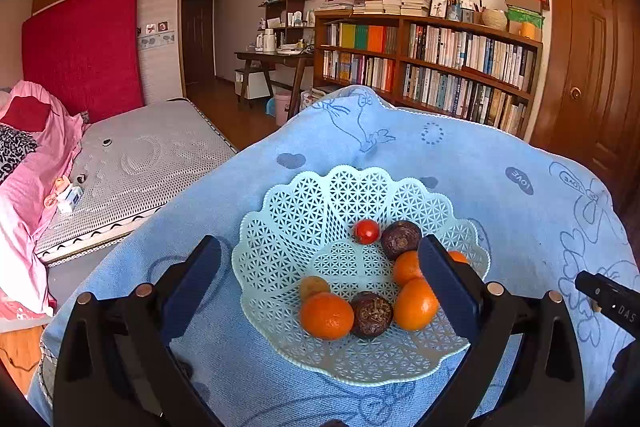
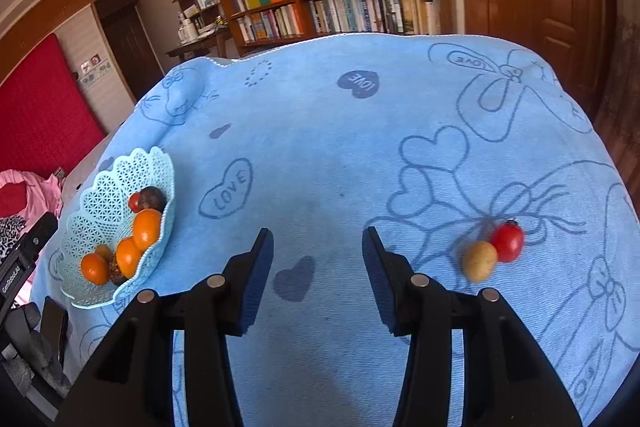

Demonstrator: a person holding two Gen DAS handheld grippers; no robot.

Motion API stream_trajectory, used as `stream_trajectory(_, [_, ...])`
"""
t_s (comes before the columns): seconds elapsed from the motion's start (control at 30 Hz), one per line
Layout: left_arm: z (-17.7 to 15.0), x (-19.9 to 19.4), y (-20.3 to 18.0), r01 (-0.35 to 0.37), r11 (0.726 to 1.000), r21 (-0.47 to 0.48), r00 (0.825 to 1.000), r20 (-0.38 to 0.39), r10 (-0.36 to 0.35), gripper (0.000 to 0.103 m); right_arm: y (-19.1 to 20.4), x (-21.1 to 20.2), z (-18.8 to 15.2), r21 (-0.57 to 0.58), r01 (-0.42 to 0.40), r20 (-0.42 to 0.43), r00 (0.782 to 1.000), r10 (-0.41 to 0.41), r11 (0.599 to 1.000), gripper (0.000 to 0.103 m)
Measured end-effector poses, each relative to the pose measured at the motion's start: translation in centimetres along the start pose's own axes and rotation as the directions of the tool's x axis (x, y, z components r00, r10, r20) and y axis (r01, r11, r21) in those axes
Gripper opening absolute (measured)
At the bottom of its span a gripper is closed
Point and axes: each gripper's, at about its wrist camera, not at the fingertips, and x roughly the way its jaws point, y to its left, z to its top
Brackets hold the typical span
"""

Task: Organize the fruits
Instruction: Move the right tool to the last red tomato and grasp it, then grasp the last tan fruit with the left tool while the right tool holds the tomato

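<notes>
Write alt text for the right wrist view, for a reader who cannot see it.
The open right gripper hovers over a blue towel, holding nothing. A red tomato and a yellowish fruit lie touching to its right; a pale blue basket of fruit sits far left.

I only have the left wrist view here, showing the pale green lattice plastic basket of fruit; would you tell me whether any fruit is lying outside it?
Observer: Yes. In the right wrist view, a round red tomato lies on the blue printed towel, well to the right of the pale green lattice plastic basket.
Operator: Is it alone there?
Observer: No, a small yellowish-tan oval fruit lies touching its left side.
Operator: Is the right gripper holding anything?
Observer: No. The right gripper is open and empty above the towel, with both fruits off to its right.
</notes>
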Motion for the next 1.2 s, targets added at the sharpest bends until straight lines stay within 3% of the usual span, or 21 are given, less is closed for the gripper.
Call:
stream_trajectory(0.43, [-0.6,-0.9,-3.2,0.051,0.996,0.072,0.999,-0.005,-0.051,0.100,-9.7,-0.8,1.4,0.196,0.150,0.005,0.988,-0.154,0.969,0.047])
stream_trajectory(0.63, [-0.9,-1.4,-4.5,0.072,0.992,0.105,0.997,-0.005,-0.072,0.100,-12.6,0.9,1.2,0.278,0.138,-0.054,0.990,-0.128,0.951,0.047])
stream_trajectory(0.83, [-1.2,-1.8,-5.6,0.088,0.987,0.134,0.996,-0.009,-0.088,0.100,-12.5,2.5,0.8,0.283,0.115,-0.081,0.992,-0.096,0.952,0.045])
stream_trajectory(1.1, [-1.7,-1.8,-7.2,0.114,0.979,0.170,0.993,-0.029,-0.110,0.100,-12.5,3.2,0.4,0.263,0.115,-0.095,0.991,-0.093,0.958,0.037])
stream_trajectory(1.13, [-1.8,-1.8,-7.5,0.118,0.977,0.177,0.993,-0.031,-0.115,0.100,-12.5,3.2,0.4,0.255,0.117,-0.095,0.991,-0.096,0.960,0.031])
stream_trajectory(1.2, [-1.9,-1.9,-8.2,0.132,0.973,0.190,0.991,-0.038,-0.127,0.100,-12.7,3.1,0.4,0.252,0.103,-0.099,0.992,-0.080,0.962,0.028])
